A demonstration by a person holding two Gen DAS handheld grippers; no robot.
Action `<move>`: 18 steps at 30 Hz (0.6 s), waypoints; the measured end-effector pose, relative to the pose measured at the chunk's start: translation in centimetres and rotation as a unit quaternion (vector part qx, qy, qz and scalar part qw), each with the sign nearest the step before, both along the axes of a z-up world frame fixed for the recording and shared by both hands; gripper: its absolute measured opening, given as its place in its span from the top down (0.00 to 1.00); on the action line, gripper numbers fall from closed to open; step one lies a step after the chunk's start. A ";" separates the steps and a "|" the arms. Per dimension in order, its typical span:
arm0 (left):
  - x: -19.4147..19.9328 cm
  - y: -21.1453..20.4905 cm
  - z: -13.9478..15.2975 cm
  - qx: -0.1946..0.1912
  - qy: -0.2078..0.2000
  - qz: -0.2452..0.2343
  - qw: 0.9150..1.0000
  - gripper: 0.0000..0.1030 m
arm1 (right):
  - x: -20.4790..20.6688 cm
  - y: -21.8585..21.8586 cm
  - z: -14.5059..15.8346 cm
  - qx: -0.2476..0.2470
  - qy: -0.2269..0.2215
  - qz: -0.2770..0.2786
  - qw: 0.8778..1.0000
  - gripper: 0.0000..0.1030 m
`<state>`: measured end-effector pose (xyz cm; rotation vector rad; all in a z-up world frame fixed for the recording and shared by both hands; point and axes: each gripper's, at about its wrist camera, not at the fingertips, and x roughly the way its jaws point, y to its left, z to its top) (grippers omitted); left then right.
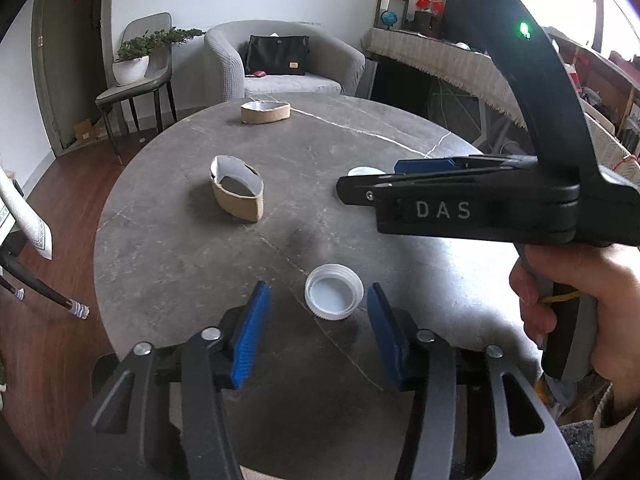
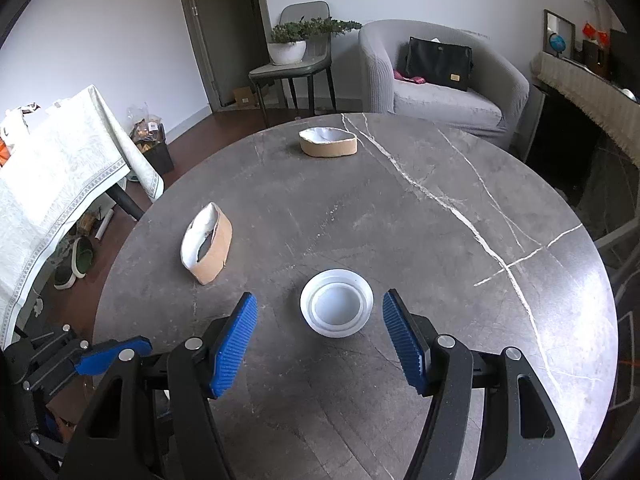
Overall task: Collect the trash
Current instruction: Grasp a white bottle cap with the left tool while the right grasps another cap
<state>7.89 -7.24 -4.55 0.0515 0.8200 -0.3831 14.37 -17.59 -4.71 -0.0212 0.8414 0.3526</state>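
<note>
Left tongs (image 1: 318, 300) hang apart around a white ridged bottle cap (image 1: 334, 291) on the grey round counter (image 1: 192, 264), pads not touching. Right tongs (image 2: 320, 316) likewise straddle a white lid (image 2: 337, 308). Two crushed paper cups (image 2: 207, 249) lie beyond.

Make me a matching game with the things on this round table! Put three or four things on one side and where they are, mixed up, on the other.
Things:
1. ribbed bottle cap
2. smooth white lid
3. near cardboard ring
4. far cardboard ring

Places:
A. at the table's far edge, by the armchair
B. between the right gripper's open fingers
C. between the left gripper's open fingers
D. mid-table, left of the lid

Pairs: 1-C, 2-B, 3-D, 4-A
</note>
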 end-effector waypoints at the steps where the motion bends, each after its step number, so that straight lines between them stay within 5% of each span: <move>1: 0.0 -0.1 0.0 0.002 -0.003 0.000 1.000 0.51 | 0.1 0.0 0.0 -0.001 0.000 0.000 1.000 0.36; 11: 0.4 -0.5 -0.1 0.004 -0.011 -0.005 1.000 0.68 | 0.5 0.6 -0.2 -0.026 -0.001 -0.005 1.000 0.51; 18: 0.3 1.3 0.2 -0.010 -0.007 0.009 1.000 0.68 | 1.2 1.1 -1.0 -0.052 0.007 -0.018 0.998 0.59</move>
